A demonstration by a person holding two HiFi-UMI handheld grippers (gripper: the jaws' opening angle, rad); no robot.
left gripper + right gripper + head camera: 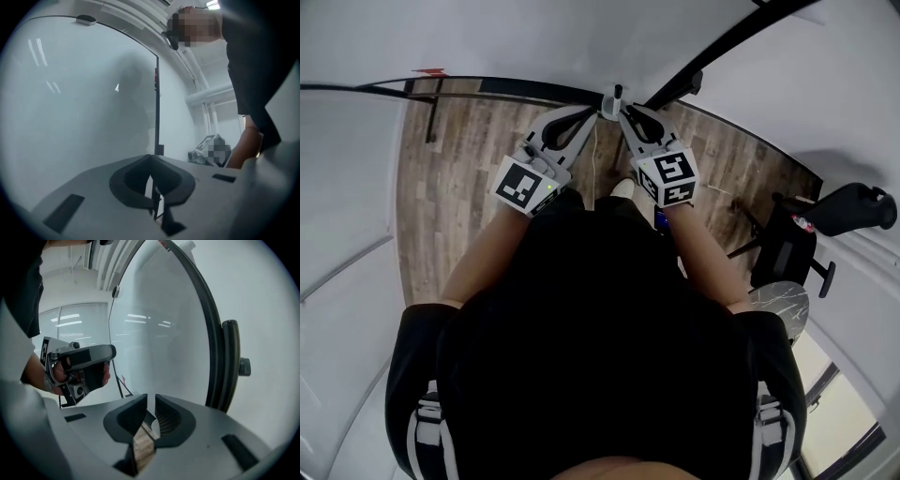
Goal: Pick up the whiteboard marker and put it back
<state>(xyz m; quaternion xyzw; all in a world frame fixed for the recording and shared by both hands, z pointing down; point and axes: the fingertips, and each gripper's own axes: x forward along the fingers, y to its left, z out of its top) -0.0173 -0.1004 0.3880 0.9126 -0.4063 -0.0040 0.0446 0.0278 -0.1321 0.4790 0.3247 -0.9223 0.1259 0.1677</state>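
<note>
A small white object with a dark tip (617,94), apparently the whiteboard marker, sits at the whiteboard's black lower frame (534,91). Both grippers point at it. My right gripper (625,114) has its tips just below it. In the right gripper view its jaws (150,414) stand a little apart with only wood floor showing between them. My left gripper (595,112) is close on the other side. In the left gripper view its jaw tips (151,158) meet with nothing between them, facing the white board (84,103).
The whiteboard (159,343) fills the space ahead, with its dark frame post (229,362) at the right. A black office chair (792,248) and a round marbled seat (783,300) stand to my right on the wood floor (459,187).
</note>
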